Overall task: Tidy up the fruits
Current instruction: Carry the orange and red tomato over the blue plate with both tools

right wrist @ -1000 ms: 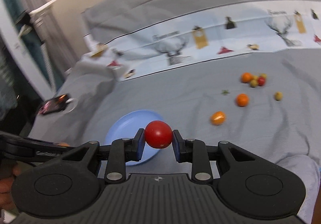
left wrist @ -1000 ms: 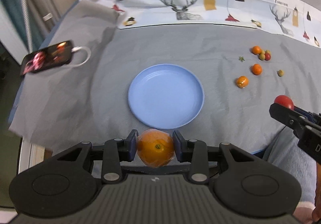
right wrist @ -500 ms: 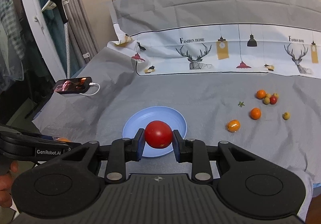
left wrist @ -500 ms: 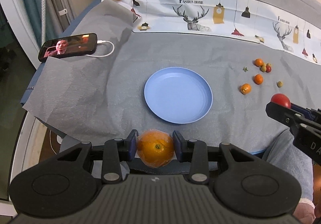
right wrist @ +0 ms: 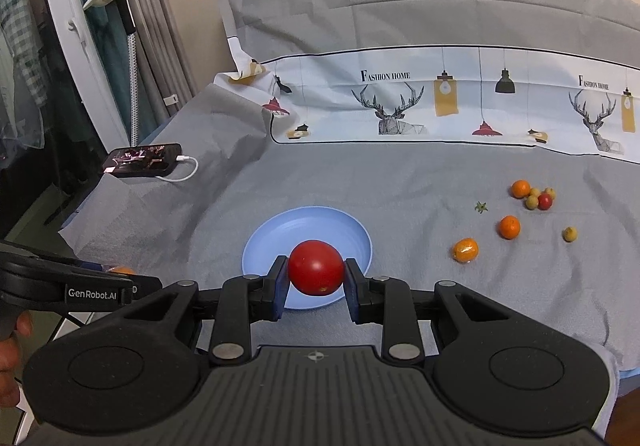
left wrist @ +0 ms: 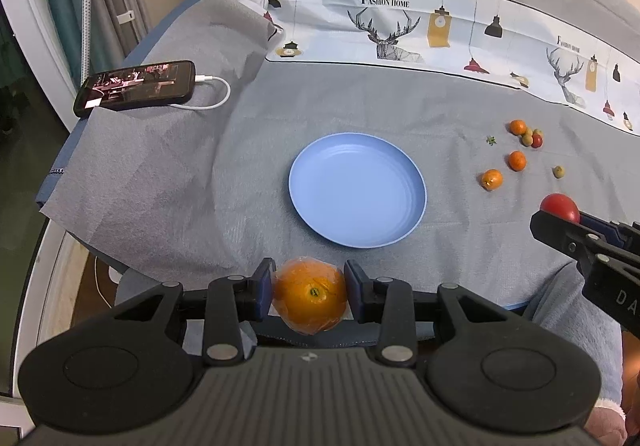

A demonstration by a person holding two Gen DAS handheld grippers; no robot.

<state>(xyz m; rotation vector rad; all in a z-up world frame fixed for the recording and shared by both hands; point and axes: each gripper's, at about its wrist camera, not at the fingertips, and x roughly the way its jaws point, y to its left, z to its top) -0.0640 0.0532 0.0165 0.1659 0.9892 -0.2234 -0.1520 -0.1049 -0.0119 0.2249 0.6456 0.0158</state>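
My left gripper (left wrist: 310, 291) is shut on a large orange (left wrist: 311, 298) wrapped in clear film, held near the bed's front edge, short of the blue plate (left wrist: 416, 182). My right gripper (right wrist: 316, 273) is shut on a red tomato (right wrist: 316, 266), held above the near side of the plate (right wrist: 260, 242). The tomato also shows at the right in the left wrist view (left wrist: 560, 206). Several small fruits lie loose on the grey cloth to the right: small oranges (right wrist: 509, 226), a red one (right wrist: 545, 201) and yellow-green ones (right wrist: 569, 233).
A phone (left wrist: 136, 87) on a white charging cable lies at the far left of the grey cloth. A deer-print pillow strip (right wrist: 440, 102) runs along the back. A curtain and white frame (right wrist: 100, 86) stand at the left. The bed's front edge is just below both grippers.
Both grippers have pulled back and up from the plate, so it looks farther and smaller. Each still holds its fruit.
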